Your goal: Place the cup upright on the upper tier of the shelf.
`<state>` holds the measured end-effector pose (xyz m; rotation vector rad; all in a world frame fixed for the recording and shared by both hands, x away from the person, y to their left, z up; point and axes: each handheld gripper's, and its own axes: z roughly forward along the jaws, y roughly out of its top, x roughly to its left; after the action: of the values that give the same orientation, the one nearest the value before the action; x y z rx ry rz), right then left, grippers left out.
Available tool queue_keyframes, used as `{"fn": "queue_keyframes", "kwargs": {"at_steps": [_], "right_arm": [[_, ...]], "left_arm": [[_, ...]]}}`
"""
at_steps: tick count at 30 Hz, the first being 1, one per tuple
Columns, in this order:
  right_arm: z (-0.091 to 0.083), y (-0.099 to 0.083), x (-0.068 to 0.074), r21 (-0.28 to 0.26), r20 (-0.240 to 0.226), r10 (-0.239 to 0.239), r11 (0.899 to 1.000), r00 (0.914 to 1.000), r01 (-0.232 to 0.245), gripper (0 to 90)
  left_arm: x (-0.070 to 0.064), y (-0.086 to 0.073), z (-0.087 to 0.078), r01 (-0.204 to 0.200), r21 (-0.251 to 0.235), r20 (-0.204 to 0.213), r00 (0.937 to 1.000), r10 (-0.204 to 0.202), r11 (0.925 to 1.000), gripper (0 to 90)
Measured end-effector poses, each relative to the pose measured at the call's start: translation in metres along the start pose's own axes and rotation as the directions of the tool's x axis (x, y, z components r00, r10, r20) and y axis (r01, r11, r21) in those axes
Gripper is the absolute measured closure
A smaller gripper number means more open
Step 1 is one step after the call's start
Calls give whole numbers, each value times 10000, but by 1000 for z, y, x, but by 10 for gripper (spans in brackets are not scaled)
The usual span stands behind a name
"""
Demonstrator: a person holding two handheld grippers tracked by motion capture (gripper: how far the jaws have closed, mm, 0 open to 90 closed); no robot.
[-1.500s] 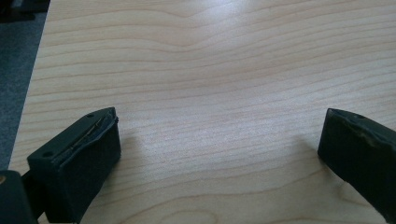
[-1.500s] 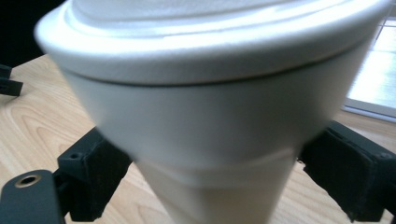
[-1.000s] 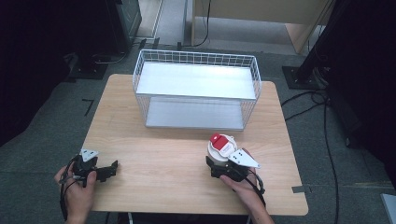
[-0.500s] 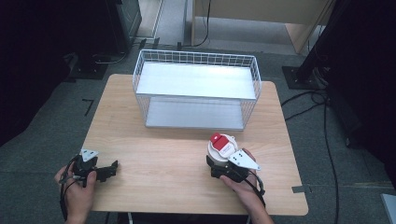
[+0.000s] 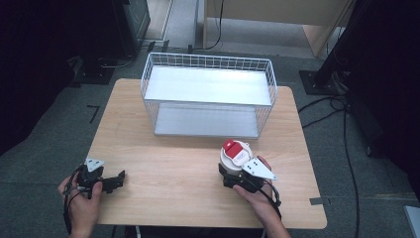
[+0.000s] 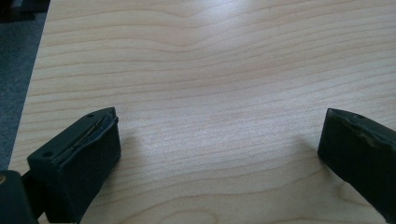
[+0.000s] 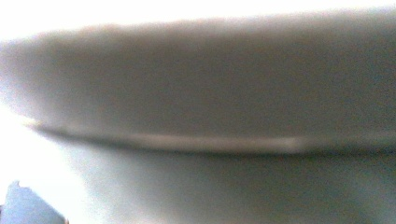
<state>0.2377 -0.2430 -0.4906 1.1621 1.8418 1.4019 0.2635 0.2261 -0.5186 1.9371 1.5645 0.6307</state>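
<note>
On one table point(image 5: 163, 148), one wire basket point(image 5: 208, 94), one red-capped container point(image 5: 234, 154), two grippers.

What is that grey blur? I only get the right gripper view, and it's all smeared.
Observer: From the high view it's a white container with a red lid, standing on the wooden table right at the right gripper.
Operator: Is there somewhere to put it?
Observer: A white wire basket sits at the far side of the table, apart from the container.
Operator: And the other hand?
Observer: The left gripper rests near the table's front left corner; in the left gripper view its jaws stand wide apart over bare wood.
</note>
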Motion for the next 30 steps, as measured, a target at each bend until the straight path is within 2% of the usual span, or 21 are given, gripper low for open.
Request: {"fn": "queue_keyframes", "kwargs": {"at_steps": [15,30], "right_arm": [[7,29,2,-594,197,42,9982,9998,-30,117],[15,74,2,-1208,402,-196,9924,9990,243,118]], "left_arm": [[0,0,0,-1,-1,-2,10000,1,10000,0],[0,0,0,-17,-5,-12,10000,17,10000,0]]}}
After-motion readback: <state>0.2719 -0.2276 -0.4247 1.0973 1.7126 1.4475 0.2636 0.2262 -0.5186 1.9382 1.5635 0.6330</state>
